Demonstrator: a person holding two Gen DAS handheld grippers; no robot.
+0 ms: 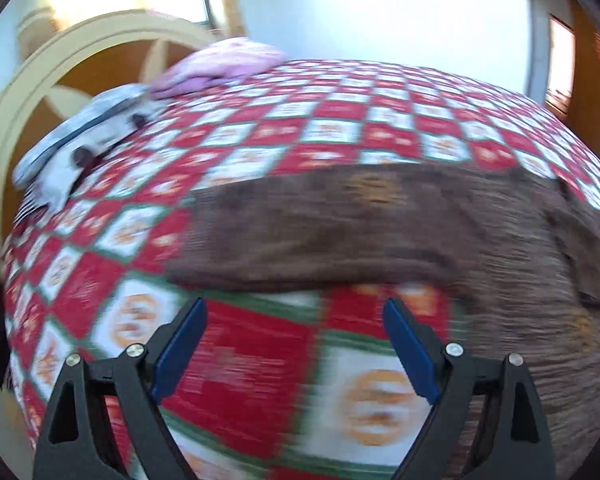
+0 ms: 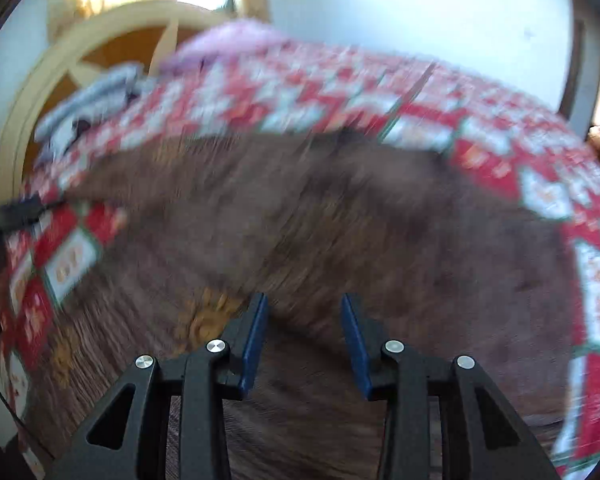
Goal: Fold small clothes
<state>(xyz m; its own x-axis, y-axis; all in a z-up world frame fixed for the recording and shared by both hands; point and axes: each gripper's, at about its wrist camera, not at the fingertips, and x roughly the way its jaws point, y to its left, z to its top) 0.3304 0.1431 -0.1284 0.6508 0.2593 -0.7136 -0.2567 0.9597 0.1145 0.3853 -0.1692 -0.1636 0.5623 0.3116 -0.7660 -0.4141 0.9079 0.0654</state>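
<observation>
Both tools open and empty over a brown garment on a checked cloth; both views motion-blurred.

Far left: folded grey-white garment (image 1: pixel 80 136) and folded pink garment (image 1: pixel 224 66) lie at the far edge of the red, white and green checked cloth (image 1: pixel 260 128) covering the surface. Left tool (image 1: pixel 294 344): blue-padded jaws wide apart, nothing between them, above bare checked cloth just short of the brown ribbed knit garment (image 1: pixel 380 224), which lies spread flat from centre to right. Right tool (image 2: pixel 304 336): jaws parted less widely, gripping nothing, directly over the brown garment (image 2: pixel 340 220).
</observation>
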